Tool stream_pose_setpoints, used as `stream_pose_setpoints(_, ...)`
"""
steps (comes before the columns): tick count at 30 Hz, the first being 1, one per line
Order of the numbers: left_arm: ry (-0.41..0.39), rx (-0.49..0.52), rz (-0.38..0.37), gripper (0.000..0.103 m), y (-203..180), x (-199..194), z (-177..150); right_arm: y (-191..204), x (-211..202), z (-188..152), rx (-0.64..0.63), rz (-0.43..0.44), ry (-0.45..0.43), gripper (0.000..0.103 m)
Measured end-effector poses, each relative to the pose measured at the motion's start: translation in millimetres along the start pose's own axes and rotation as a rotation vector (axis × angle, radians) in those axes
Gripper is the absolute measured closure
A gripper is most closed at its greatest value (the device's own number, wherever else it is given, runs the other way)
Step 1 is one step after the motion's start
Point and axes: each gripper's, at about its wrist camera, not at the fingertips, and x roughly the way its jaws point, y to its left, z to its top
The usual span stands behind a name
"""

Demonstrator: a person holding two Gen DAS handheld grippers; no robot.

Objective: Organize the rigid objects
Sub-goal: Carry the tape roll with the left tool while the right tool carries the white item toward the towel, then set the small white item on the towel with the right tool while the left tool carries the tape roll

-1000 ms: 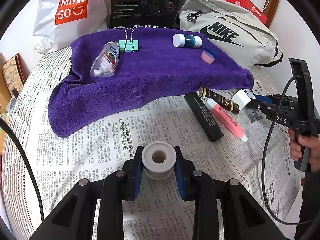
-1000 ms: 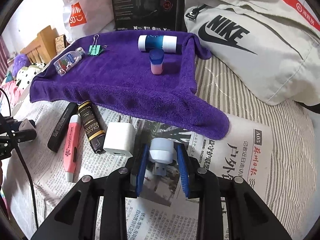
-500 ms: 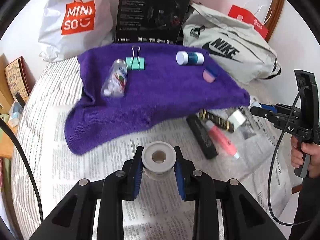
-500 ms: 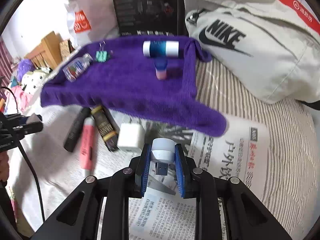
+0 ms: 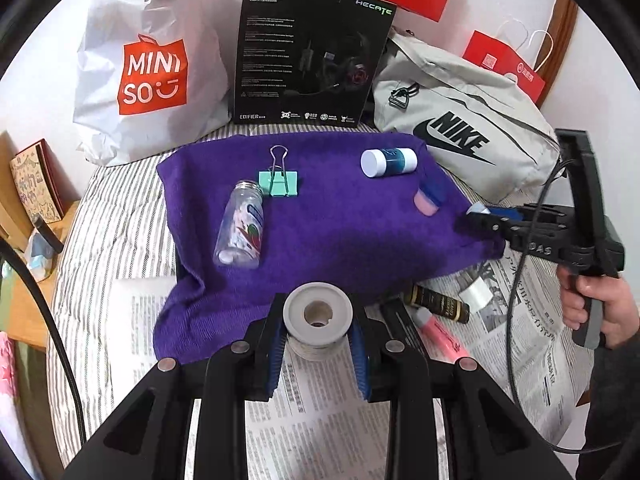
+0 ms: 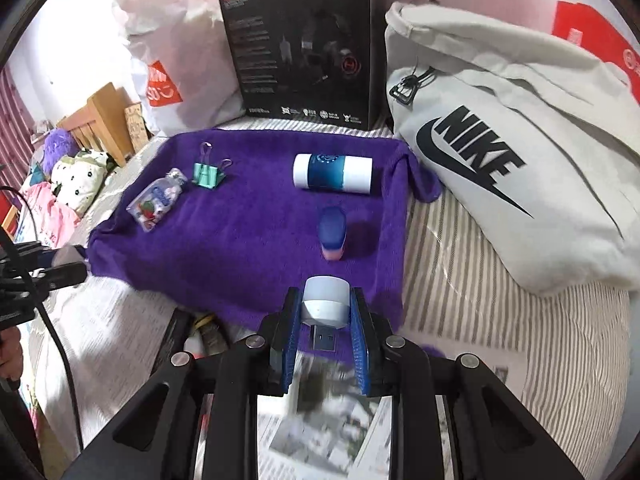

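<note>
Left gripper (image 5: 318,334) at bottom centre of the left wrist view, pinching a grey spool (image 5: 318,314) between the blue pads (image 5: 276,354), hole of the spool facing the camera. Hanging over the near edge of the purple towel (image 5: 320,232), with newspaper (image 5: 320,420) lying below.

Right gripper (image 6: 325,322) at bottom centre of the right wrist view, pressing on a small white USB plug (image 6: 325,300), the dark metal connector pointing back toward the camera. Also hovering at the near edge of the towel (image 6: 248,232). In the left wrist view, showing at the right edge (image 5: 486,216), held by a hand (image 5: 600,304).

Lying on the towel, in the left wrist view: a clear bottle (image 5: 240,226) on its side at centre left, a green binder clip (image 5: 279,182) just beside its cap, a white and blue tube (image 5: 388,162) on its side at upper centre right, a small pink and blue container (image 5: 429,198) near it.

Lying on the newspaper at lower right of the left wrist view: a dark tube with gold print (image 5: 438,304), a pink pen (image 5: 440,334) touching it, a white charger block (image 5: 476,296) just beside.

Standing behind the towel, across the top of the frame: a white Miniso bag (image 5: 152,68) at upper left, a black headset box (image 5: 312,52) at upper centre, a grey Nike bag (image 5: 460,120) at upper right.
</note>
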Motion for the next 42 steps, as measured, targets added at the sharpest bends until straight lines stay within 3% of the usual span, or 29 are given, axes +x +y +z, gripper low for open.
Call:
stream_pose_setpoints(11, 0.034, -0.024, -0.005, 0.076, 14, 33, 21, 4, 53, 9, -0.038, -0.025, 0.117, 0.079)
stream_pose_setpoints(23, 0.064, -0.035, -0.012, 0.076, 17, 68, 44, 7, 64, 10, -0.065, -0.003, 0.128, 0.078)
stream_pose_setpoints(28, 0.079, -0.002, 0.044, 0.076, 9, 87, 53, 6, 61, 12, -0.067, -0.004, 0.149, 0.075)
stream_pose_setpoints(33, 0.087, 0.003, 0.038, 0.076, 5, 107, 63, 7, 42, 11, -0.086, -0.008, 0.115, 0.055)
stream_pose_setpoints(38, 0.078, -0.010, 0.042, 0.076, 7, 122, 77, 0, 16, 5, -0.057, -0.019, 0.054, 0.053)
stream_pose_setpoints(42, 0.072, 0.017, 0.092, 0.076, 5, 130, 82, -9, 1, -3, 0.000, -0.006, 0.023, 0.053)
